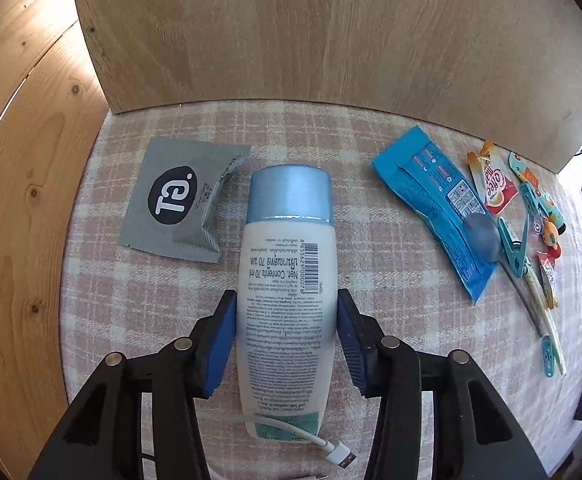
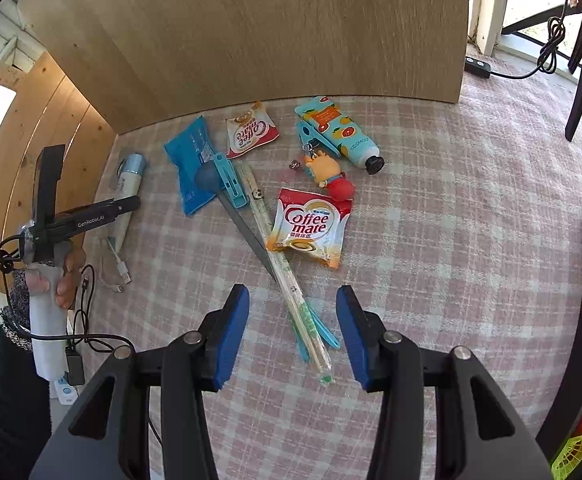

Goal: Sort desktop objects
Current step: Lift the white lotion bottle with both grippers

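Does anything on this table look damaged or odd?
Yes. The grey sachet left of the bottle looks torn open, one edge crumpled. A white cable lies across the bottle's bottom end. Nothing looks spilled.

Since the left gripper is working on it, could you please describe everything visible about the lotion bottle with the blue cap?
The lotion bottle is a flattish white plastic bottle with a metallic light-blue cap, lying flat on the pink checked tablecloth, cap toward the wooden back panel. Its printed back label faces up, showing a barcode and "Net. Contents 70 ml". The left gripper straddles its lower body, blue fingers against both sides. A white USB cable crosses its base, and a grey sachet lies just left of the cap.
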`<state>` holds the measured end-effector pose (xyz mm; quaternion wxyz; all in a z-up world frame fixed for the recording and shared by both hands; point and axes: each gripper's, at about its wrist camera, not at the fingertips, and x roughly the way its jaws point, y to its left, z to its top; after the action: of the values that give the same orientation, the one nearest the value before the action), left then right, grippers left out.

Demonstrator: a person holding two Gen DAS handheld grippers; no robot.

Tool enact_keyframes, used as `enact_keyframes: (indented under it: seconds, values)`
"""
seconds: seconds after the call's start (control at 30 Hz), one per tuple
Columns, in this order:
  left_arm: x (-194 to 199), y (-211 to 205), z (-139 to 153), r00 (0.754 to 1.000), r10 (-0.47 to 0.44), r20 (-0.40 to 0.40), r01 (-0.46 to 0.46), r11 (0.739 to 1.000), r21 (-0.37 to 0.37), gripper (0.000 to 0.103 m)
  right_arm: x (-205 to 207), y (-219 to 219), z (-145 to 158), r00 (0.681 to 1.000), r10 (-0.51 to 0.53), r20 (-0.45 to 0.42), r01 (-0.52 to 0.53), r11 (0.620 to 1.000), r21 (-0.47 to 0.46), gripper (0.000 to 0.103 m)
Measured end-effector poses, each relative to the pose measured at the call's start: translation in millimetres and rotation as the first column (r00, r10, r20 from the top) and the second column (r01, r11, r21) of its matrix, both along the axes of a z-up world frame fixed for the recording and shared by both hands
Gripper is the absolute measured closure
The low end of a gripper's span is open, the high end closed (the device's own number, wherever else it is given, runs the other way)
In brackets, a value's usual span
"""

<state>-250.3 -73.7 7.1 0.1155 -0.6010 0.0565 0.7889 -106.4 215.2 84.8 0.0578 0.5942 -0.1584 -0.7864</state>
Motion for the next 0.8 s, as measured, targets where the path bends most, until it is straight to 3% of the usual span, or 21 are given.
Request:
enact_keyframes:
  seconds: [0.27, 0.43, 0.53, 0.7, 0.8]
  values:
    - [48, 55, 0, 0.997, -0.076, -0.016, 0.077, 0.996, 0.045, 0.057, -1, -7, -4, 1.0, 0.014, 0.005, -0.014, 1.0, -0.018, 0.058]
    - [86, 95, 4, 0.993, -0.114, 0.002, 0.112, 0.983, 0.145, 0.058, -2, -8, -10, 1.0, 0.004, 0.012, -0.003, 0.999, -0.044, 0.058]
    - [111, 122, 6, 0.988, -0.154, -0.014, 0.154, 0.977, 0.148, 0.058, 0, -10, -13, 1.0, 0.006, 0.015, -0.005, 0.998, -0.066, 0.058]
    - [138, 142, 9, 0.989, -0.147, -0.006, 0.145, 0.962, 0.231, 0.058, 5, -7, -24, 0.999, -0.012, 0.035, 0.015, 0.995, -0.101, 0.058]
    - [159, 152, 12, 0.988, -0.153, -0.01, 0.151, 0.958, 0.242, 0.057, 9, -6, -32, 0.998, -0.013, 0.055, 0.019, 0.992, -0.121, 0.058]
